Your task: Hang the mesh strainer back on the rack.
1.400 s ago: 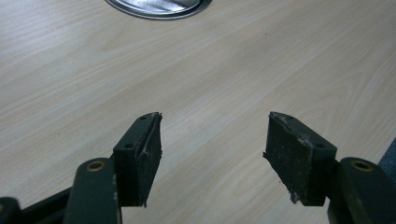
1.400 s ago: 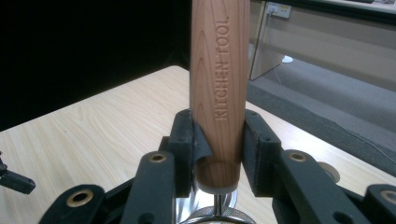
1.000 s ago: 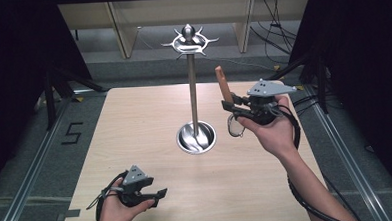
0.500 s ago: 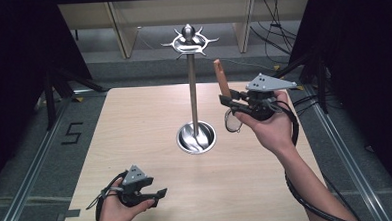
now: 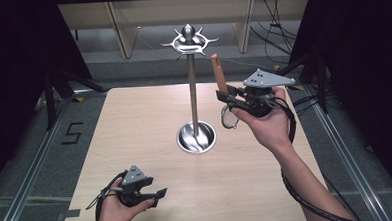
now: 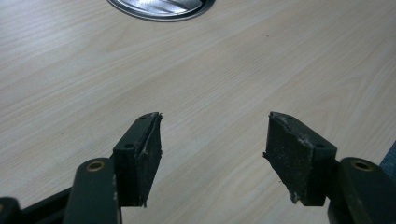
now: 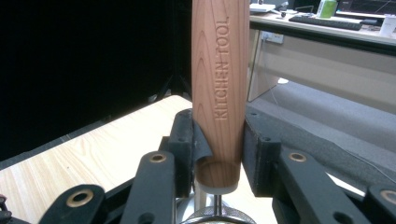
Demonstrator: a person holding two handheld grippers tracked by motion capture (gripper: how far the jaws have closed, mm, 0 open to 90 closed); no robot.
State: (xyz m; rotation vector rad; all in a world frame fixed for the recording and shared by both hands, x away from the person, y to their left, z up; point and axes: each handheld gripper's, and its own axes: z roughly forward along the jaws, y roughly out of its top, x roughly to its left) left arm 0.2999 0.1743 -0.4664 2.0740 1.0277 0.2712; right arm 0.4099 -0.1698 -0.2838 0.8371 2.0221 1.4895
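The wooden handle (image 5: 217, 74) of a kitchen tool is pinched by the right gripper (image 5: 227, 97) and stands upright, just right of the tall metal stand (image 5: 192, 85), while the left gripper (image 5: 157, 194) is held spread wide and bare near the table's (image 5: 134, 118) near edge.

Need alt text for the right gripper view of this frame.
The right gripper's two black jaws clamp the lower end of an upright reddish-brown wooden handle engraved KITCHEN TOOL, with a thin metal shank below it. Behind lie the light wooden table, a black curtain and a grey floor.
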